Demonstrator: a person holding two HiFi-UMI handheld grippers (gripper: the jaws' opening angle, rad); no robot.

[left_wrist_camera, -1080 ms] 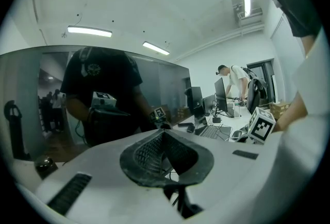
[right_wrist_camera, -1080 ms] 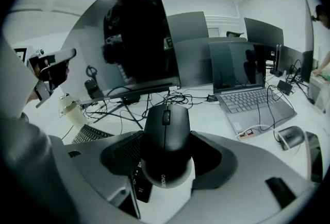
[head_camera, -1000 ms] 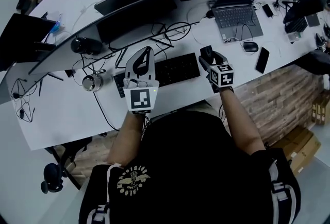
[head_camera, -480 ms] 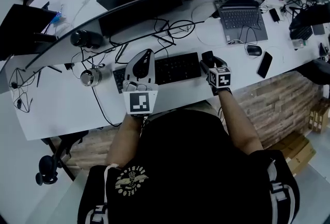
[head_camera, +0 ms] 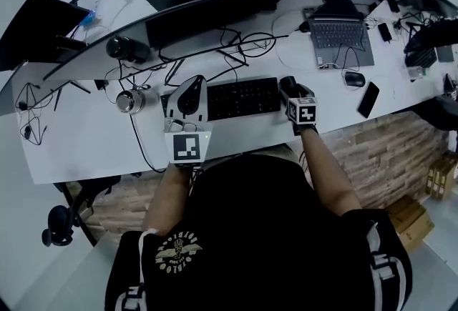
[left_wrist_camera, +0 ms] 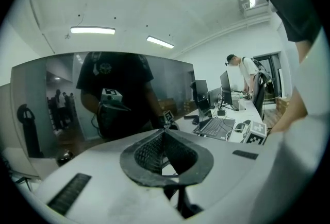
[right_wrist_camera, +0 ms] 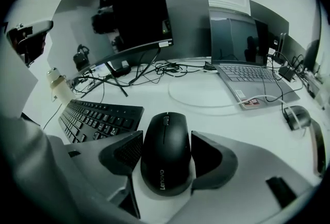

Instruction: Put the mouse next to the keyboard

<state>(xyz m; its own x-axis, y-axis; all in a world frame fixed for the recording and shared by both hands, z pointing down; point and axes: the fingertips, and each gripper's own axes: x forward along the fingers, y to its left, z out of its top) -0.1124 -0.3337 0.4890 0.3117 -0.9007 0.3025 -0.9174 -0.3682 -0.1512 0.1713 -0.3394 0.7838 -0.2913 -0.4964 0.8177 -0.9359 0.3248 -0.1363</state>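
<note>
Right gripper view: right tool (right_wrist_camera: 166, 141) clamps the mouse (right_wrist_camera: 165, 164), apparently resting on the bench (right_wrist_camera: 206, 93) just beside the keyboard (right_wrist_camera: 95, 117); placement appears complete, so next open the jaws and withdraw.

Overhead head cam; R cam near keyboard (right_wrist_camera: 98, 117)

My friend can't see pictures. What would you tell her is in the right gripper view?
A black mouse sits clamped between the two jaws of the right gripper, over a white desk. A black keyboard lies close by at the picture's left, and an open laptop stands farther back at the right.
</note>
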